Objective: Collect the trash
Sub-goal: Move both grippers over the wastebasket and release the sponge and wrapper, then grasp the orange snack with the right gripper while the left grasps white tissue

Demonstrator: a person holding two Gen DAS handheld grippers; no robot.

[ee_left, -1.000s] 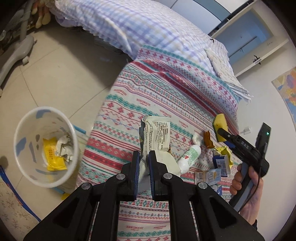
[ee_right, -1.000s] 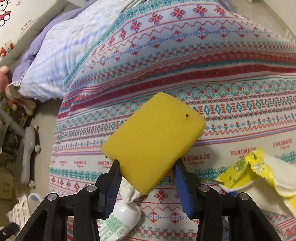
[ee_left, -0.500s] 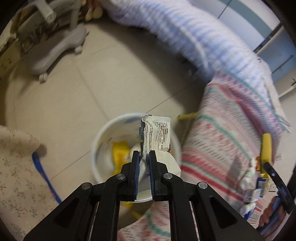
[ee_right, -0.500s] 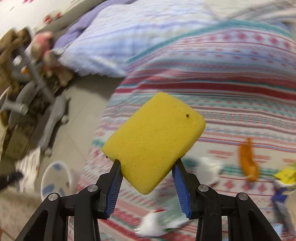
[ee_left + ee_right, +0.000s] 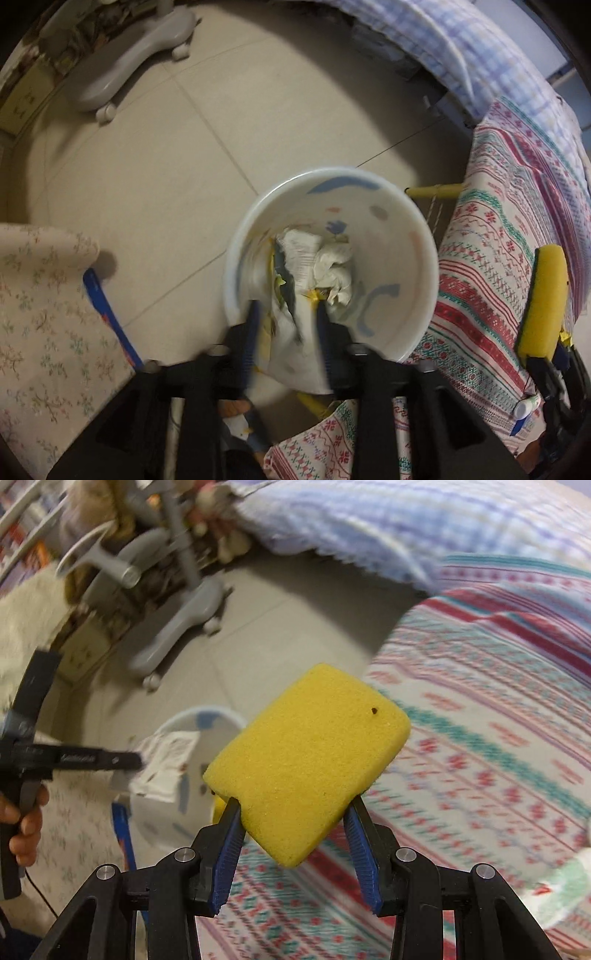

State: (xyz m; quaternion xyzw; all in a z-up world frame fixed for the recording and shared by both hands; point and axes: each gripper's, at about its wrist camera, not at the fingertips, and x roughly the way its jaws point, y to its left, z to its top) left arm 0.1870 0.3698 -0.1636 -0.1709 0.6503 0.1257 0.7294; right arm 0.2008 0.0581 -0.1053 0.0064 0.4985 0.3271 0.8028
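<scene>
My left gripper is open over the white trash bin on the floor. The white snack wrapper sits loose between the spread fingers, dropping into the bin onto crumpled paper and yellow trash. My right gripper is shut on a yellow sponge and holds it above the edge of the patterned bed cover. The sponge also shows at the right of the left wrist view. The bin, the wrapper and the left gripper show in the right wrist view.
A striped patterned cover hangs off the bed beside the bin. A grey wheeled stand stands on the tiled floor behind it. A floral cloth lies at the left. A small white bottle lies on the bed.
My left gripper swung from the bed to over the bin and opened, letting go of the wrapper. My right gripper carried the sponge left toward the bin.
</scene>
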